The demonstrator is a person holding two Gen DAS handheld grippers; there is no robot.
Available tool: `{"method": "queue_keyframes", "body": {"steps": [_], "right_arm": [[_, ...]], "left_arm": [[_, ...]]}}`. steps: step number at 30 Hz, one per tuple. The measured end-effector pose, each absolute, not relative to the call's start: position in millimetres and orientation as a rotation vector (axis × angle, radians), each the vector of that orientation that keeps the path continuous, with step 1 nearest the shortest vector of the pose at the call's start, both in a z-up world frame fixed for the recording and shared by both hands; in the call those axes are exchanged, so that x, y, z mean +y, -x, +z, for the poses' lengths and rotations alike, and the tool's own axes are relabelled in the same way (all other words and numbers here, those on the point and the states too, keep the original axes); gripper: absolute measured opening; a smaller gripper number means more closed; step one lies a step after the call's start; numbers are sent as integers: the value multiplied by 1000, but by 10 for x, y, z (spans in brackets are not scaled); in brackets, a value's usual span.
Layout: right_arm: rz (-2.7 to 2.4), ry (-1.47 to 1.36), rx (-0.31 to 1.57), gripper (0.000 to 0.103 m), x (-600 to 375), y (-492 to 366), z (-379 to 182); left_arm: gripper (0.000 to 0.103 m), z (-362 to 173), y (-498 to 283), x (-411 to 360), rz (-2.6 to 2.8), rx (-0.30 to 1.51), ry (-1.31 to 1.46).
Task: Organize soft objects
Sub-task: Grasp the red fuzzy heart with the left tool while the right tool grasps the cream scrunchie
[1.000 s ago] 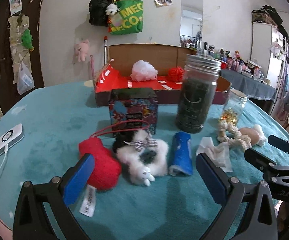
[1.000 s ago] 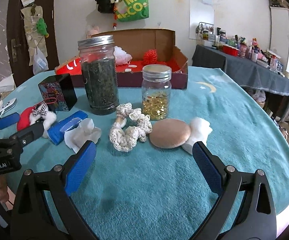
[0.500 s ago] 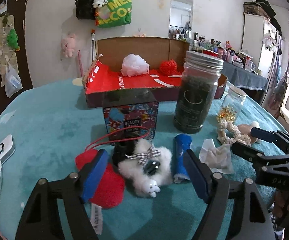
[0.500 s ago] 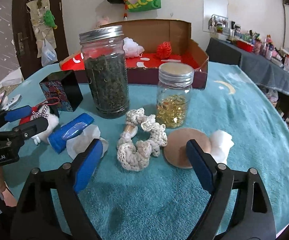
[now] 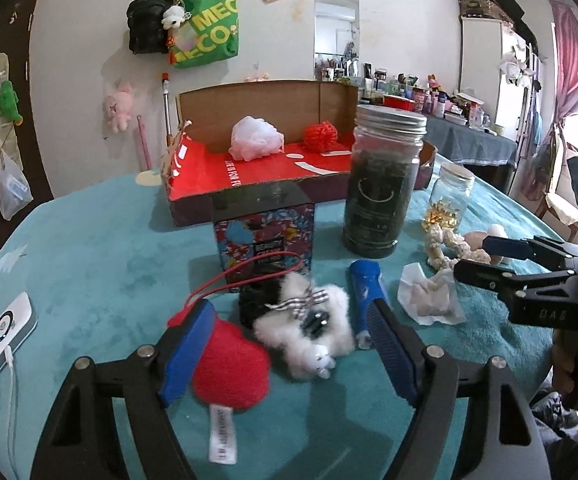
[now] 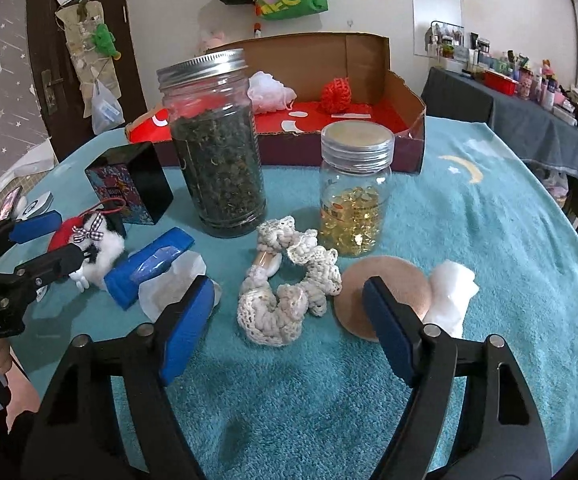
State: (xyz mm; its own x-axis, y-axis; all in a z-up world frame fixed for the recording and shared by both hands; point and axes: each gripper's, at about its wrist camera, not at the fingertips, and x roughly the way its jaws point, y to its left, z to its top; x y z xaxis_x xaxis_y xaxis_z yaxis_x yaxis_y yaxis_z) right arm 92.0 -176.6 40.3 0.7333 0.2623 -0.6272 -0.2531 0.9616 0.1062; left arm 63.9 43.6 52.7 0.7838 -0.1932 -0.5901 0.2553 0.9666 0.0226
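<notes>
A: What writing can you read?
B: The green tote bag says "MEC… ECO" (partly hidden), and the patterned box has a label starting "BEAUTY".

A: And the containers?
B: Your tall jar holds dark dried leaves; the small jar holds golden capsules. The cardboard box contains a white pouf and a red pouf.

A: My grippers?
B: Your left hand-held gripper is spread wide around the white fluffy toy on the tabletop, red plush touching its left finger. Your right hand-held gripper gapes, gripping nothing, over the crocheted scrunchie, beside the tan sponge.
</notes>
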Motion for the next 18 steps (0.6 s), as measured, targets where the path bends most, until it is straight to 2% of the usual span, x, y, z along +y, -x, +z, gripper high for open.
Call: {"method": "queue_keyframes", "body": {"steps": [7,9,11,12,13,18], "right_arm": [[280,-16,687,76,-1772,-935,405],[272,-18,685,69,-1782,-934,396],[264,-15,691,54,-1782,-934,379],[262,-11,694,47,-1781,-937,366],[268,-4,700,30,-1770,-941,349],[296,3,679,23,-1758,-877,352]], "left_arm": [[80,456,-661,677,-181,671,-88],[80,425,-686,746,-169,687,-73],[77,380,-728,792,-167,708,-56],[60,357,-751,803,-180,721,-43],[51,332,-772,815,-199,738,-26],[49,388,-691,809,-185,693,-21]]}}
